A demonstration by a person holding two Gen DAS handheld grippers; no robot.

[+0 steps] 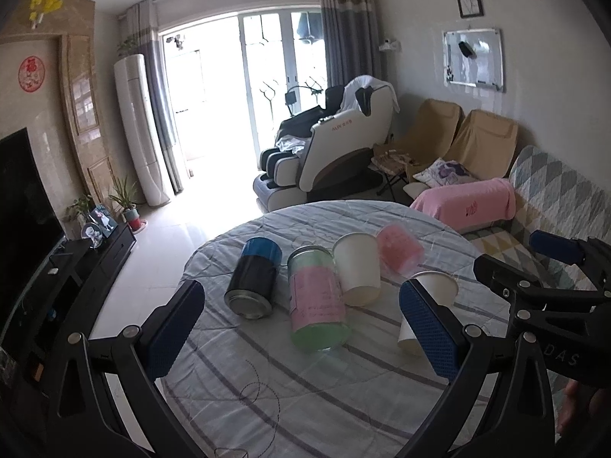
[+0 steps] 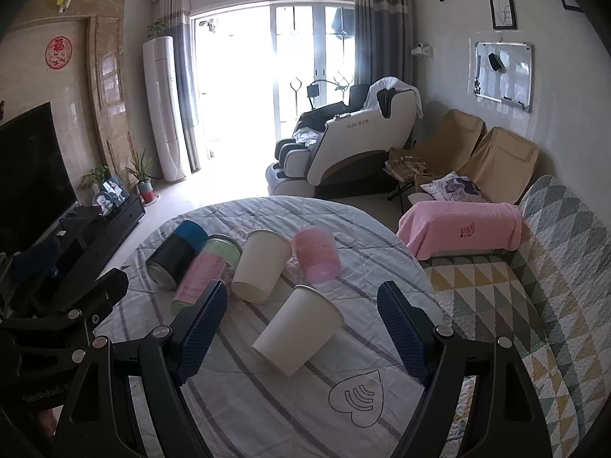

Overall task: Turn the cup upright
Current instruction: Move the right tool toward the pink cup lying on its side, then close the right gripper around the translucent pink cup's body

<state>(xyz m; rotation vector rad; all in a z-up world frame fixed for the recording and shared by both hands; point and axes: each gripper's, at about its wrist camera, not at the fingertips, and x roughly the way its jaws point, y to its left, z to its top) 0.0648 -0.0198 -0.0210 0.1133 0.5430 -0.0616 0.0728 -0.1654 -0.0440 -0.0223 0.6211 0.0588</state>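
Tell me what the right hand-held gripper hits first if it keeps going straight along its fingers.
Most likely the near white paper cup, lying tipped on the striped tablecloth. It sits between the open fingers of the right hand-held gripper, just ahead of them. Depth is uncertain under the fisheye, so the gripper may pass slightly above it.

My left gripper (image 1: 301, 328) hangs with its blue-padded fingers (image 1: 173, 330) spread wide, nothing between them; my right gripper (image 2: 301, 334) hangs the same way, fingers (image 2: 401, 334) wide apart and empty; each shows at the edge of the other's view, side by side.
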